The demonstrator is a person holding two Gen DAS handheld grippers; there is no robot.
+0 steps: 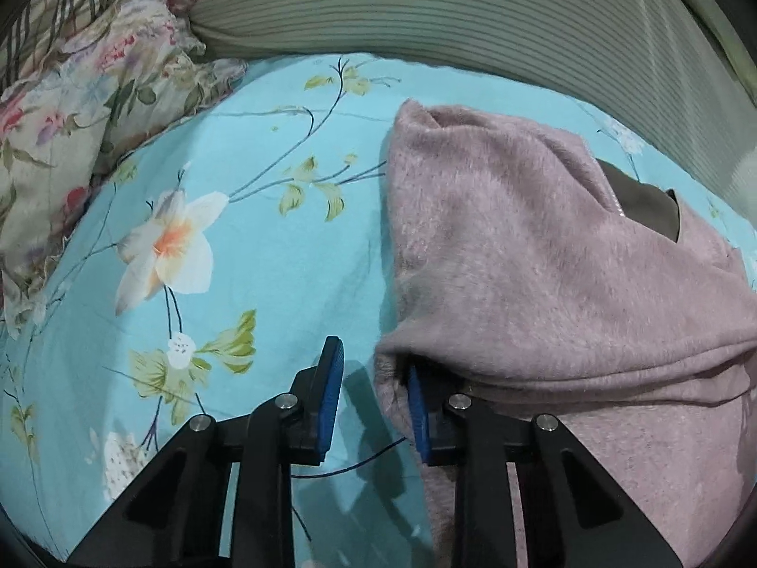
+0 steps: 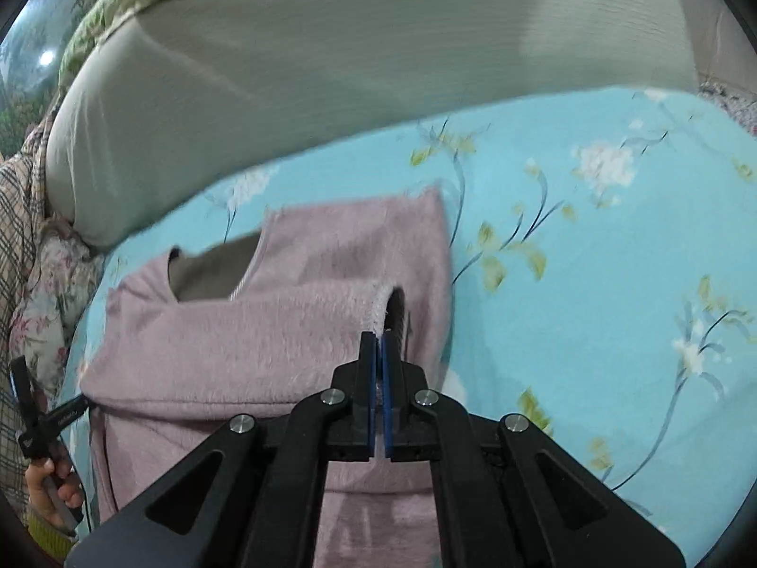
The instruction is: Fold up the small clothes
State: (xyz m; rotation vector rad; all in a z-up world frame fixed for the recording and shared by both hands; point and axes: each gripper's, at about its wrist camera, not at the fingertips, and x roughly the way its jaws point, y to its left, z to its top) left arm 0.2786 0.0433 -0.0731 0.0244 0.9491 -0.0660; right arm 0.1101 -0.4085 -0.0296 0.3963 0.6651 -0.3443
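Observation:
A fuzzy pink garment (image 1: 544, 255) lies on the blue floral bedsheet (image 1: 265, 260), with its neck opening toward the far side. My left gripper (image 1: 374, 369) is open at the garment's left edge; its right finger (image 1: 418, 407) is tucked under a fold of the fabric and the left finger stands on the bare sheet. In the right wrist view the garment (image 2: 227, 350) lies left of centre. My right gripper (image 2: 378, 345) is shut on a folded-over edge or cuff of the pink garment (image 2: 378, 298), which curls up just ahead of the tips.
A floral pillow or quilt (image 1: 71, 118) is at the left. A grey-green ribbed cushion (image 1: 449, 14) runs along the far side. The left gripper's handle and a hand (image 2: 47, 454) show at the lower left of the right wrist view.

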